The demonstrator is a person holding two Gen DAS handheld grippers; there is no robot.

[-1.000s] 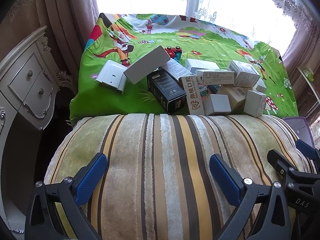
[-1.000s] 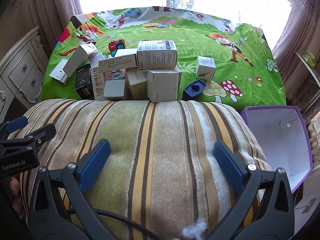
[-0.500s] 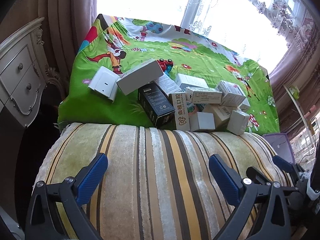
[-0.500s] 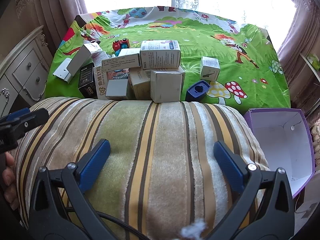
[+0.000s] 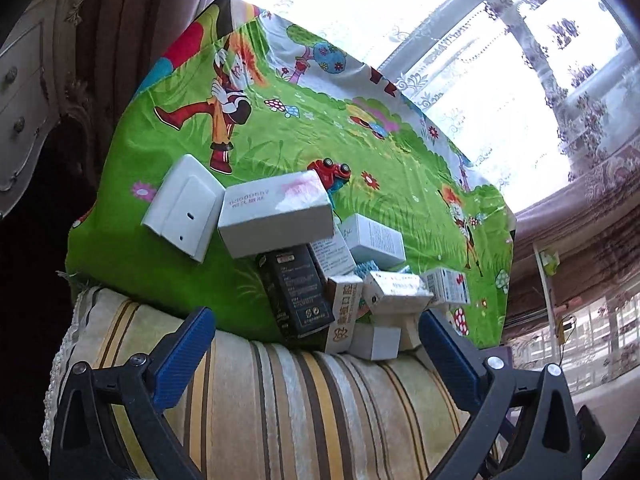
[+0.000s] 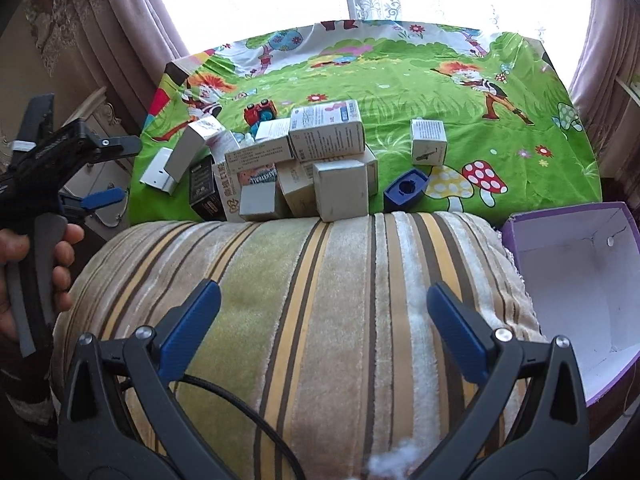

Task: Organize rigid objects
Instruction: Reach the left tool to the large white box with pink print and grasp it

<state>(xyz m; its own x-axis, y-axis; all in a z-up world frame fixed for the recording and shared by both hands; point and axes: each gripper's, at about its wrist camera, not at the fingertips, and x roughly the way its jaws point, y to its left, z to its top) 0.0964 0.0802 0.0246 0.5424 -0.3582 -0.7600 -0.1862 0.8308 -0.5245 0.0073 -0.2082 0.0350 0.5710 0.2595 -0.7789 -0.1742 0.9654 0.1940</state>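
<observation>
The tablecloth [image 6: 400, 76] is bright green, printed with cartoon figures, trees, flowers and red-capped, white-spotted mushrooms. The plush cushion [image 6: 320, 300] runs in stripes — cream, olive, yellow and dark brown. Most cartons are white or pale grey; one white box [image 5: 276, 214] carries a pink smudge, and the black box [image 5: 296, 292] bears small pale print. A toy car [image 6: 260, 111] is red. The cap-like holder [image 6: 406, 190] is dark blue. The open box [image 6: 576, 280] is purple outside, white inside. Both tongs — left [image 5: 316, 356] and right [image 6: 324, 330] — have blue pads on black frames. Curtains [image 6: 120, 32] are dusty pink.
</observation>
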